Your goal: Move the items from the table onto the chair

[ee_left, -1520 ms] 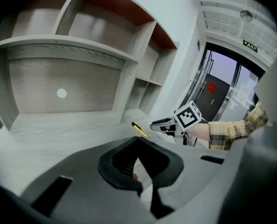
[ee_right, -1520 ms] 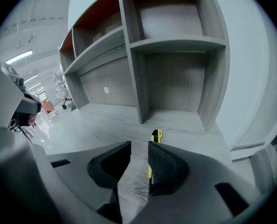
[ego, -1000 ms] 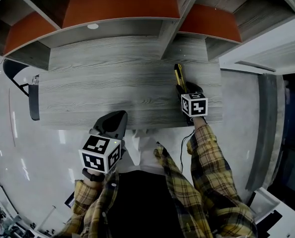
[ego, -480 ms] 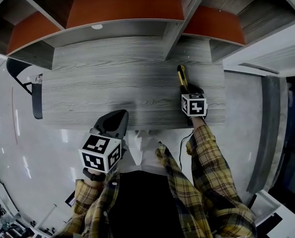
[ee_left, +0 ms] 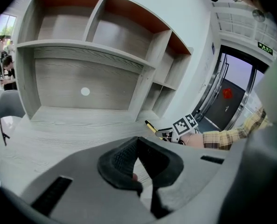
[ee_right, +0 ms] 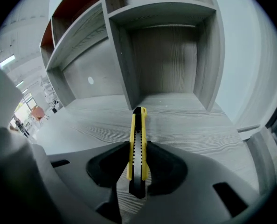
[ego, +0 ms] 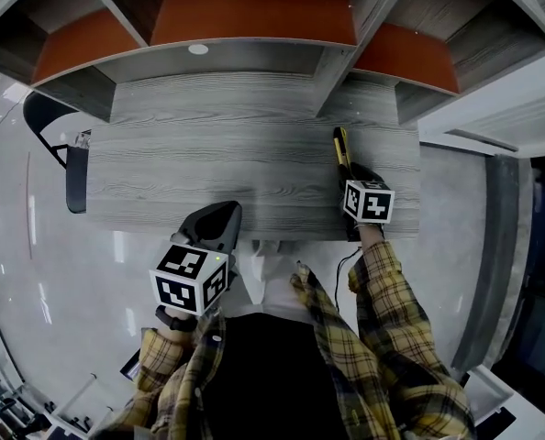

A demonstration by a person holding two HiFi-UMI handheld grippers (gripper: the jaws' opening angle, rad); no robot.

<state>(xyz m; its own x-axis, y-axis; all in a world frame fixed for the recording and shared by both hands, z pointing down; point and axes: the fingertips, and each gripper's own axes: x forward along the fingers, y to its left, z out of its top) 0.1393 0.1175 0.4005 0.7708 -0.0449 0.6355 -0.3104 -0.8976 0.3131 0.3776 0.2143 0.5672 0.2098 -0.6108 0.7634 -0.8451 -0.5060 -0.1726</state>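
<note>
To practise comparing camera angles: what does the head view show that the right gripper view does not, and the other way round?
Head view only: the left gripper, the plaid sleeves, the chair at the table's left end. Right gripper view only: the fingers of the right gripper closing on the utility knife, one each side. Both: that gripper, the utility knife, the table, the shelves.

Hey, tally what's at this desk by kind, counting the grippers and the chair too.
Yellow utility knife: 1
Grippers: 2, left gripper shut and empty, right gripper closing with the knife between its fingers
Chair: 1
Total: 4
</note>
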